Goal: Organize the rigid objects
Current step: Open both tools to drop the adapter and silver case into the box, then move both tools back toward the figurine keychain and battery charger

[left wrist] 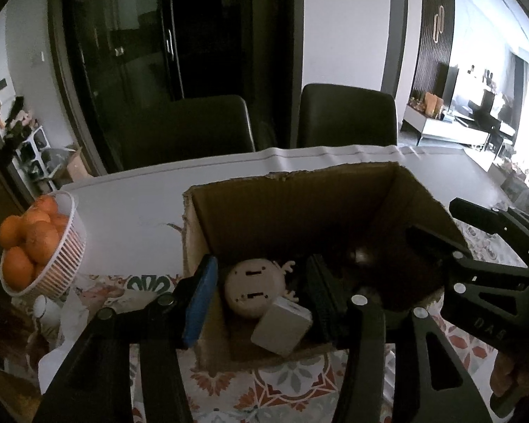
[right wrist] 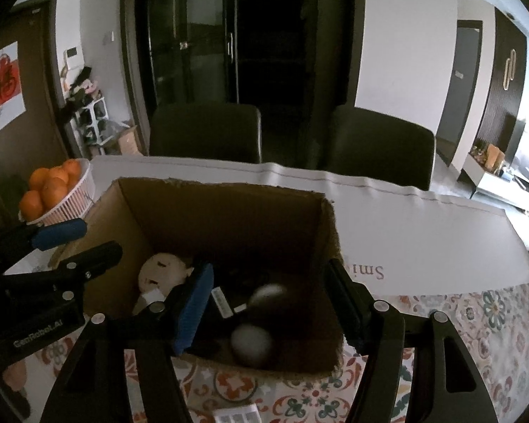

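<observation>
An open cardboard box (left wrist: 289, 194) (right wrist: 225, 190) stands on the table. Inside lie a round beige device (left wrist: 254, 287) (right wrist: 160, 271), a white square adapter (left wrist: 282, 324), dark items, a grey ball (right wrist: 252, 345) and a blurred dark-and-white object (right wrist: 268, 294). My left gripper (left wrist: 261, 296) is open and empty over the box's near left part; it shows at the left of the right wrist view (right wrist: 84, 243). My right gripper (right wrist: 268, 303) is open over the box's near right part, nothing between its fingers; it shows at the right of the left wrist view (left wrist: 437, 225).
A white basket of oranges (left wrist: 58, 264) (right wrist: 74, 197) stands left of the box. A white cup (left wrist: 47, 310) lies near it. Two dark chairs (left wrist: 347, 116) stand behind the table. A patterned cloth (right wrist: 476, 317) covers the near table; a white packet (right wrist: 236, 416) lies at its front edge.
</observation>
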